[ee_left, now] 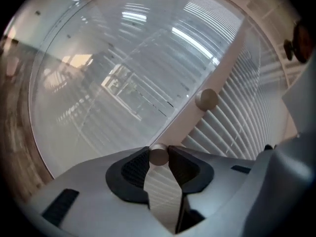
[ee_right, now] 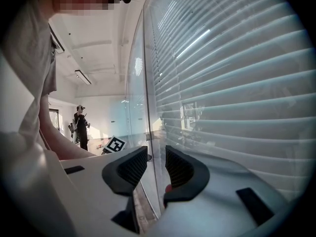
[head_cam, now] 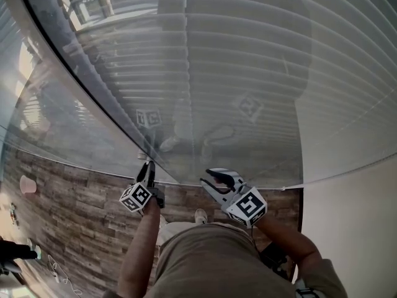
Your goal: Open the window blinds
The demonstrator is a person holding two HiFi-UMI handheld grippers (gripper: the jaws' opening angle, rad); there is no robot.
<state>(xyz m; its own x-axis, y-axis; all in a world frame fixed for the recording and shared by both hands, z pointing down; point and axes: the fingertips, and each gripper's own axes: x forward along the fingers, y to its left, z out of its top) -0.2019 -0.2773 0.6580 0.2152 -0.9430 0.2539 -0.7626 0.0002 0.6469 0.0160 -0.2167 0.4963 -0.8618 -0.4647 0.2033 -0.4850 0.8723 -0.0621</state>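
Closed white slat blinds [head_cam: 248,73] hang behind a glass pane, also seen in the left gripper view [ee_left: 252,112] and the right gripper view [ee_right: 237,83]. A white upright frame post [ee_left: 185,117] carries two small round knobs. My left gripper [ee_left: 158,155] is shut on the lower knob [ee_left: 158,156], its pads pressing both sides; the upper knob [ee_left: 206,99] is free. In the head view the left gripper [head_cam: 147,165] touches the frame. My right gripper [head_cam: 211,180] hovers close to the glass, and its jaws [ee_right: 156,164] stand open with nothing between them.
A wood-pattern floor [head_cam: 74,210] lies below the window. A white wall [head_cam: 353,216] closes off the right side. A pink object [head_cam: 28,184] and thin cables [head_cam: 59,272] lie on the floor at left. A person [ee_right: 80,125] stands far off in the right gripper view.
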